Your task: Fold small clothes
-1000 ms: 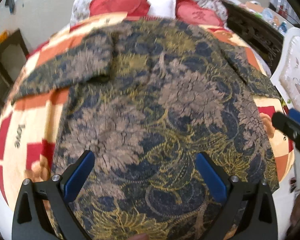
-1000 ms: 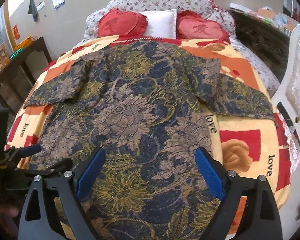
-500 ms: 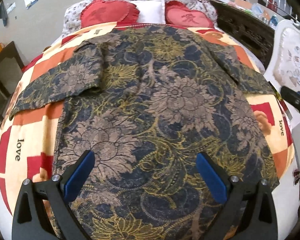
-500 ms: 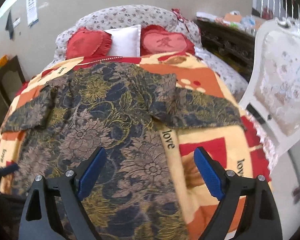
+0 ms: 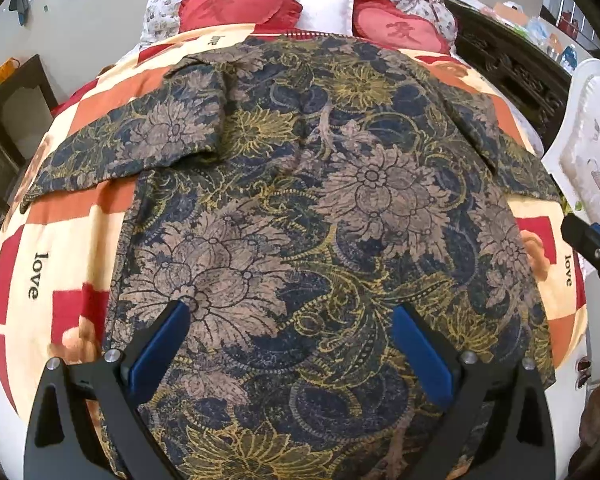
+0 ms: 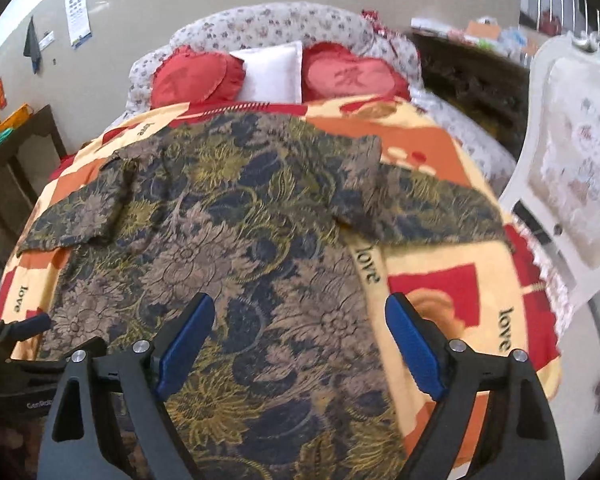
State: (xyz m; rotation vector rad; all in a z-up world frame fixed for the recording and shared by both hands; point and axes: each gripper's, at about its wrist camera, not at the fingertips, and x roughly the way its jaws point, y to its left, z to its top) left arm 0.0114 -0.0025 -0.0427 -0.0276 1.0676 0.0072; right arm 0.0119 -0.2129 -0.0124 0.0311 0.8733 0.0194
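A dark floral short-sleeved garment (image 5: pixel 300 220) lies spread flat on a bed, both sleeves out to the sides; it also shows in the right wrist view (image 6: pixel 236 240). My left gripper (image 5: pixel 290 344) is open and empty, hovering above the garment's lower middle. My right gripper (image 6: pixel 298 344) is open and empty above the garment's lower right edge, where it meets the blanket. The right gripper's tip shows at the right edge of the left wrist view (image 5: pixel 592 240), and the left gripper's tip at the left edge of the right wrist view (image 6: pixel 20 328).
The bed carries an orange, red and cream "love" blanket (image 5: pixel 60 240), with two red heart cushions (image 6: pixel 198 78) and a white pillow (image 6: pixel 270 72) at its head. A white chair (image 6: pixel 568 152) stands to the right. Dark wooden furniture (image 5: pixel 4 128) flanks the bed.
Both grippers have risen and drawn back from the garment. The right gripper has swung toward the garment's right side. Both stayed open.
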